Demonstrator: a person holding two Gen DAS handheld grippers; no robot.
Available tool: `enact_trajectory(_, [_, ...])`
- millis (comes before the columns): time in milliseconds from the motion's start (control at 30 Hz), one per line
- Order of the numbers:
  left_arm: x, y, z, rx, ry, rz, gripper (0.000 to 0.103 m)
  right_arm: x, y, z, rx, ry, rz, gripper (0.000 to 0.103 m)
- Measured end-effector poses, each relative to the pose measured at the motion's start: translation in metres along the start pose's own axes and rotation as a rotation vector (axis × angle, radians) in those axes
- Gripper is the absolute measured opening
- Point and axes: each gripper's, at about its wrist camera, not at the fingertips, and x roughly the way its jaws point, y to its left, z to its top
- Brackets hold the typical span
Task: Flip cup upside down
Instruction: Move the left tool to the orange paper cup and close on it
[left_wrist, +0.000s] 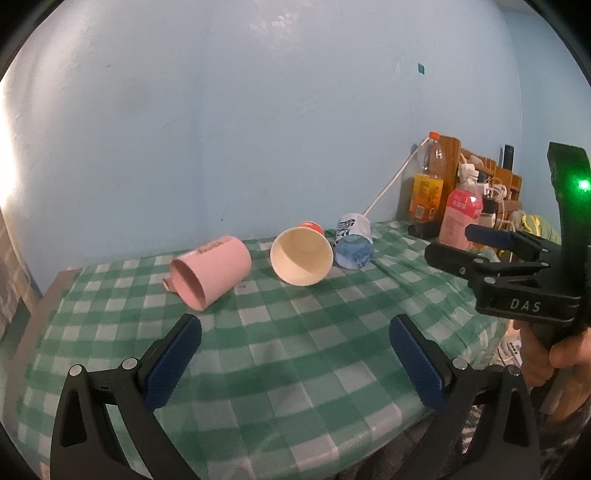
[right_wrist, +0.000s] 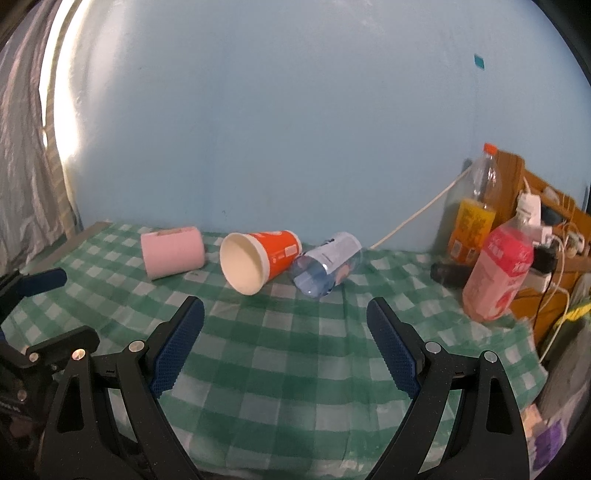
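Note:
Three cups lie on their sides in a row on the green checked tablecloth (left_wrist: 295, 332): a pink cup (left_wrist: 210, 271) (right_wrist: 173, 251), an orange paper cup with a cream inside (left_wrist: 301, 255) (right_wrist: 258, 260), and a clear blue cup with a white label (left_wrist: 352, 245) (right_wrist: 327, 264). My left gripper (left_wrist: 295, 339) is open and empty, above the cloth in front of the cups. My right gripper (right_wrist: 285, 325) is open and empty, in front of the orange and clear cups. The right gripper also shows in the left wrist view (left_wrist: 458, 247), at the right.
An orange juice bottle (right_wrist: 471, 218) and a pink drink bottle (right_wrist: 496, 269) stand at the table's back right, by a wooden shelf (right_wrist: 546, 206) with chargers and cables. A white cord (right_wrist: 417, 218) runs down the blue wall. The table's left edge (left_wrist: 48, 295) is bare wood.

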Motion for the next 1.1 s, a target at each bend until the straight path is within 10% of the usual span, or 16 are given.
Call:
enact_trajectory(433, [0.060, 0.002, 0.057, 0.024, 0.155, -0.013, 0.103, 0.029, -0.031, 0.044, 0.126, 0.058, 0.098, 0.089])
enact_trajectory(1100, [0.187, -0.023, 0.127, 0.073, 0.392, -0.013, 0.103, 0.143, -0.113, 0.073, 0.520, 0.371, 0.295, 0.089])
